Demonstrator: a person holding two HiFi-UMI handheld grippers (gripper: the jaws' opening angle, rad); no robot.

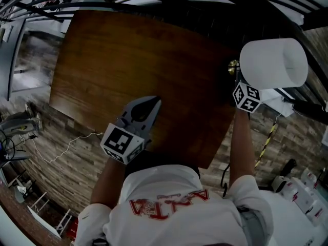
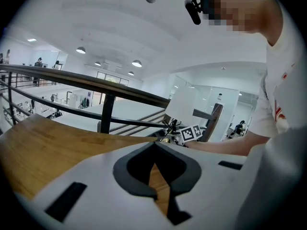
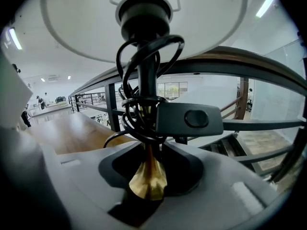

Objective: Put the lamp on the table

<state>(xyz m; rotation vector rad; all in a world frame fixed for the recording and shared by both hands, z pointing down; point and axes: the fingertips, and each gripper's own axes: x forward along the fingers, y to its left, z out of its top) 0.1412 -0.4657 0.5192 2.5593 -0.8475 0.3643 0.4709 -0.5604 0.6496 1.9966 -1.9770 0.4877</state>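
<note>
Your left hand-held gripper (image 1: 152, 102) reaches over the 6 o'clock edge of the brown wooden bench (image 1: 128, 50) in the head view; the white-shaded, brass-stemmed lamp (image 1: 274, 63) is at 2 o'clock. Its own view shows jaws together, empty. Your right hand-held gripper (image 3: 149, 150), in its view, has jaws apart around the lamp's brass stem, with gaps either side.
</note>
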